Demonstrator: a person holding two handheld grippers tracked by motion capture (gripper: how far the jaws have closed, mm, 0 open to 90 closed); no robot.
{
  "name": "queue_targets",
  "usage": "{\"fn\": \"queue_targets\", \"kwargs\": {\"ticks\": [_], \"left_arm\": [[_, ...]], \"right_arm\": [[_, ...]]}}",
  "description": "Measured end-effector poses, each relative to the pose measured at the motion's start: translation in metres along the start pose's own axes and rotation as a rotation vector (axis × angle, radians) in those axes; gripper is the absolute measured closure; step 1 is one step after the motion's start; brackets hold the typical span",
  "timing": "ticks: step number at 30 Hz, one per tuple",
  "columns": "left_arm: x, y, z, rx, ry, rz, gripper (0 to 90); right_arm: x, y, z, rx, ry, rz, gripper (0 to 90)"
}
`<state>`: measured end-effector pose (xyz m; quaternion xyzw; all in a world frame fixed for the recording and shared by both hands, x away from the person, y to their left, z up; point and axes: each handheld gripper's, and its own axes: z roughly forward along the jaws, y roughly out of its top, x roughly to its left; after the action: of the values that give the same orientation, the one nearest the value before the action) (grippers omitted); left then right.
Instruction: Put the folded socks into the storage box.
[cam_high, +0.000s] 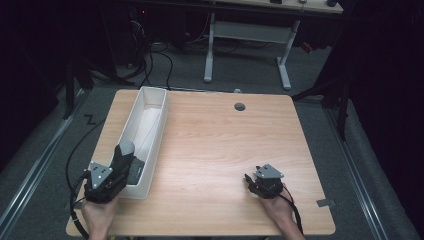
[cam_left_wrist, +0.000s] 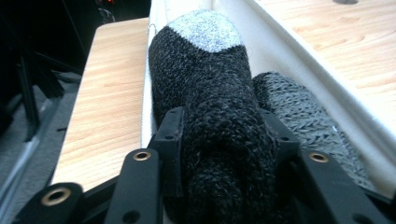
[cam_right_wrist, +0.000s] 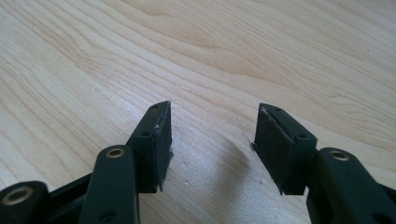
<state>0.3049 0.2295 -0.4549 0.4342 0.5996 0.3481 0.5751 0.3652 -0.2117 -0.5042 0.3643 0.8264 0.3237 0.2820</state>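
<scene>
A rolled dark knitted sock (cam_left_wrist: 210, 79) with a pale grey toe end sits between the jaws of my left gripper (cam_left_wrist: 224, 126), whose pads press its sides. In the high view the sock (cam_high: 125, 148) sticks up over the near end of a long white bin (cam_high: 161, 130), with the left gripper (cam_high: 124, 161) at the bin's near left corner. A second, lighter grey knitted roll (cam_left_wrist: 299, 116) lies inside the bin beside it. My right gripper (cam_right_wrist: 212, 135) stands open just above the bare wooden table (cam_right_wrist: 233, 46), nothing between its pads; from above it (cam_high: 248, 180) is near the front right.
The bin (cam_left_wrist: 299, 56) runs along the table's left side, away from me. A round cable hole (cam_high: 240, 106) sits near the far edge. A white desk frame (cam_high: 247, 45) and cables stand on the floor beyond the table.
</scene>
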Motion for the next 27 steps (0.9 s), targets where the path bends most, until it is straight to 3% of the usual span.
{"fn": "queue_targets", "kwargs": {"ticks": [2, 10, 16, 18, 22, 24, 27], "left_arm": [[0.000, 0.004, 0.000, 0.003, -0.012, -0.036, 54.0], [-0.004, 0.021, -0.003, 0.006, -0.047, -0.080, 40.9], [-0.012, 0.040, -0.006, -0.030, -0.085, -0.109, 39.7], [-0.014, 0.048, -0.003, -0.043, -0.084, -0.113, 41.8], [-0.013, 0.057, 0.010, -0.035, -0.045, -0.126, 56.2], [-0.010, 0.055, 0.015, -0.009, -0.029, -0.141, 61.8], [-0.009, 0.044, 0.018, 0.019, -0.025, -0.124, 68.3]], "right_arm": [[0.000, 0.000, 0.000, 0.000, 0.000, 0.000, 46.3], [0.000, 0.000, 0.000, 0.000, 0.000, 0.001, 46.2], [0.000, 0.000, 0.000, 0.000, -0.002, 0.000, 46.2], [0.000, 0.000, 0.000, 0.000, 0.000, 0.000, 46.2], [0.000, 0.000, 0.000, -0.001, -0.002, 0.002, 46.2], [0.000, 0.000, 0.000, -0.001, 0.000, 0.003, 46.2], [0.000, 0.000, 0.000, -0.001, -0.001, 0.003, 46.2]]}}
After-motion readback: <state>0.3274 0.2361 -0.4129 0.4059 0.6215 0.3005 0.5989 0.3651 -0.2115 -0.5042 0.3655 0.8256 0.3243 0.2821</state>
